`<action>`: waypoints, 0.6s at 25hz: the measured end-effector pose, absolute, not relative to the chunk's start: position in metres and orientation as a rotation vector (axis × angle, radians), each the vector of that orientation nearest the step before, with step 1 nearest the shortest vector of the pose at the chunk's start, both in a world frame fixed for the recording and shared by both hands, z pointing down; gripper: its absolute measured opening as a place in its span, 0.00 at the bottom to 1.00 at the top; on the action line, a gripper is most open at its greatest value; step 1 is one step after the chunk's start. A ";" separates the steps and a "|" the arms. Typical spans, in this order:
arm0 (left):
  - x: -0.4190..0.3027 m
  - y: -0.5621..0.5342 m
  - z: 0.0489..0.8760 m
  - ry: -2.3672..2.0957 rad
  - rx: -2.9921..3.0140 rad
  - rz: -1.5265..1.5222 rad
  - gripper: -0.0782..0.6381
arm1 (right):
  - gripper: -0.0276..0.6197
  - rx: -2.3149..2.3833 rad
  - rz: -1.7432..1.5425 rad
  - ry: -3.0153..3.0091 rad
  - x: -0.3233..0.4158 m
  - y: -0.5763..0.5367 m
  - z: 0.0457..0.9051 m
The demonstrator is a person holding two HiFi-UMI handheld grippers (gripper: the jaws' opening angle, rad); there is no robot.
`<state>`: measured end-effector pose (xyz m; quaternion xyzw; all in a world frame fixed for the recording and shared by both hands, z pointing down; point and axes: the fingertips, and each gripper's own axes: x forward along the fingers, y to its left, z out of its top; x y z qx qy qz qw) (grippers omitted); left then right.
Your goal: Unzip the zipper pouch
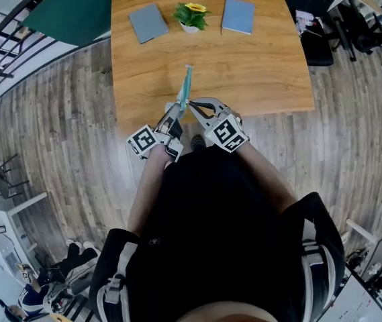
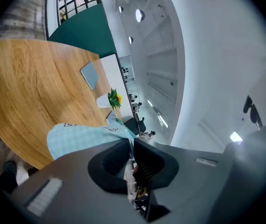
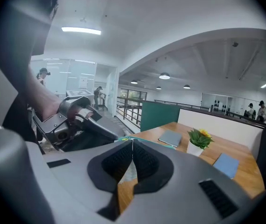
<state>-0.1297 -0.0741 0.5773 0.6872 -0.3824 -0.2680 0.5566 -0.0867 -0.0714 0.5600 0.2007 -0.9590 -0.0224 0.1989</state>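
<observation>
The zipper pouch, teal with a pale check, hangs edge-on over the front part of the wooden table, held between both grippers. My left gripper is shut on the pouch's near end. In the left gripper view the checked fabric runs straight into its closed tips. My right gripper sits close beside it on the right. Its tips are shut on the pouch's edge, with pale fabric showing in the gap behind them. The zipper pull is hidden.
At the table's far side lie a grey notebook and a blue notebook, with a small potted plant between them. Black office chairs stand to the right. A green panel and railings are at the far left.
</observation>
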 end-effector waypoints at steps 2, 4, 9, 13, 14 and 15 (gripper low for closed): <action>-0.131 -0.075 0.579 -0.875 1.613 -0.668 0.15 | 0.05 0.554 -0.066 -2.688 -0.087 -0.072 0.559; -0.129 -0.075 0.577 -0.834 1.591 -0.712 0.17 | 0.05 0.554 -0.068 -2.682 -0.086 -0.072 0.559; -0.128 -0.075 0.580 -0.763 1.538 -0.773 0.24 | 0.05 0.564 -0.072 -2.687 -0.085 -0.075 0.557; -0.124 -0.073 0.583 -0.690 1.460 -0.824 0.30 | 0.05 0.570 -0.072 -2.699 -0.086 -0.076 0.555; -0.125 -0.073 0.585 -0.685 1.443 -0.836 0.30 | 0.05 0.568 -0.073 -2.704 -0.087 -0.075 0.554; -0.125 -0.073 0.586 -0.679 1.428 -0.849 0.30 | 0.05 0.566 -0.074 -2.706 -0.087 -0.074 0.554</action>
